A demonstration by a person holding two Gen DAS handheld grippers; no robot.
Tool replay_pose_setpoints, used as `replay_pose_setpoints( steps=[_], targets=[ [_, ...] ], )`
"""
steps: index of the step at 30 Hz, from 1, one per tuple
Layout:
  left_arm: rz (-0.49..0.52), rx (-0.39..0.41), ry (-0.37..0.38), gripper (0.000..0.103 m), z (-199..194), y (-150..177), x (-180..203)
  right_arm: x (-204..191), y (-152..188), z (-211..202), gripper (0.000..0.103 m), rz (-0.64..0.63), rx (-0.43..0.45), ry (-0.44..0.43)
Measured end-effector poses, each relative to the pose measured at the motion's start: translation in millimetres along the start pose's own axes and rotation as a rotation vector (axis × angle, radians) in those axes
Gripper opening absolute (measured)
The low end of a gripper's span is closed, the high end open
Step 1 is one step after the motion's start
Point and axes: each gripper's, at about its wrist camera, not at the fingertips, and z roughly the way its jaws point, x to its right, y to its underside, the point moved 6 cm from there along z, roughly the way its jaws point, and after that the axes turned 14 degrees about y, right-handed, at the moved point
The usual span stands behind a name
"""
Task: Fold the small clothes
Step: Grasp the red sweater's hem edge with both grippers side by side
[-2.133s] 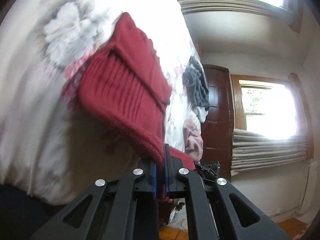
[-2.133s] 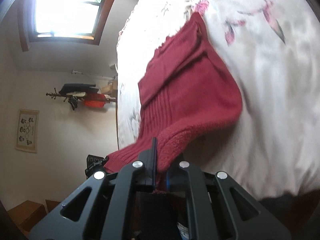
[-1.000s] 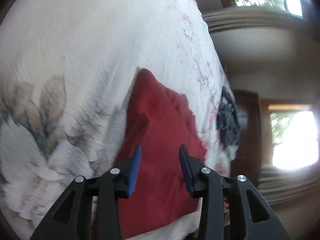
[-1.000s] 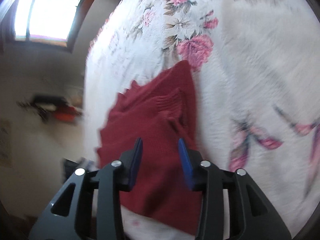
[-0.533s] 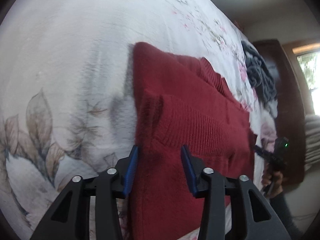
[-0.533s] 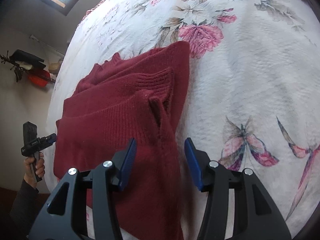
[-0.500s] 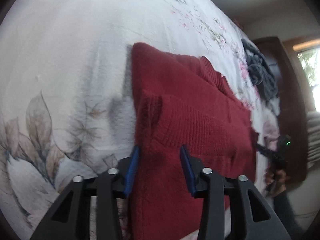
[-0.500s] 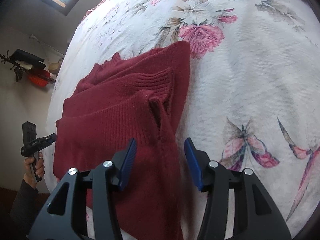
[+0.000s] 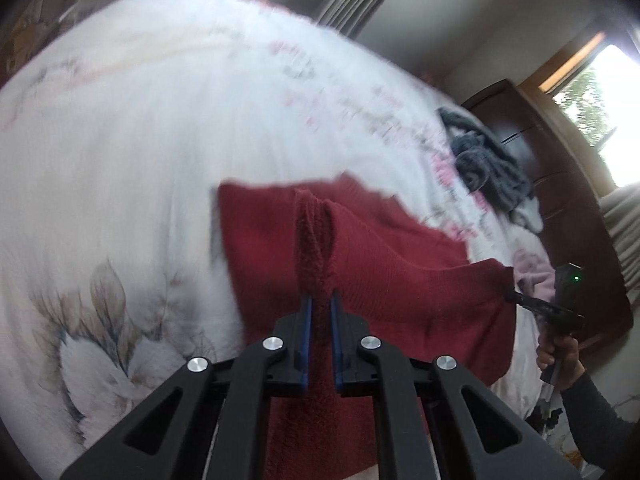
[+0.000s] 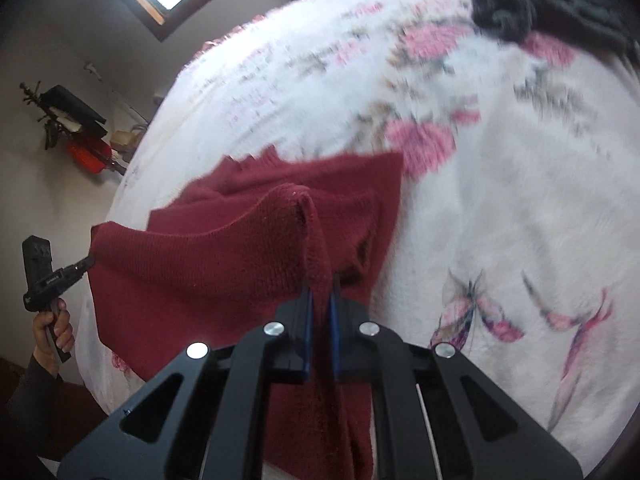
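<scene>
I am seeing a floral bedspread point(image 9: 160, 128) lying under a crumpled grey garment point(image 9: 486, 166), a dark wooden door point(image 9: 560, 184) standing beyond, a coat rack point(image 10: 66, 120) hanging on the wall

- left tool point(image 9: 319, 312) was open half a sec ago, now it's pinching the red sweater point(image 9: 384, 276) edge
- right tool point(image 10: 321, 304) same deal, clamped on it, fabric lifting off the bed

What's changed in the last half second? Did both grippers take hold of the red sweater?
Yes. Half a second ago both stood open over the folded red sweater. Now the left hand-held gripper and the right hand-held gripper have each shut on a pinch of its near layer and lifted it, so a ridge of cloth stretches between them. The sweater's far part, the floral bedspread and the grey clothes stayed put.
</scene>
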Motion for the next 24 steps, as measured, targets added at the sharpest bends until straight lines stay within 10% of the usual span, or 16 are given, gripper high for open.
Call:
replay_pose_setpoints(
  steps=[9, 24],
  targets=[
    [0.034, 0.042, -0.006, 0.007, 4.7, -79.8, -5.3, -5.5, -80.8, -18.0, 0.005, 0.028, 0.091, -0.018],
    [-0.180, -0.105, -0.106, 0.007, 110.5, -109.3, -121.4, 25.5, -128.4, 112.9, 0.005, 0.133, -0.110, 0.098]
  ],
)
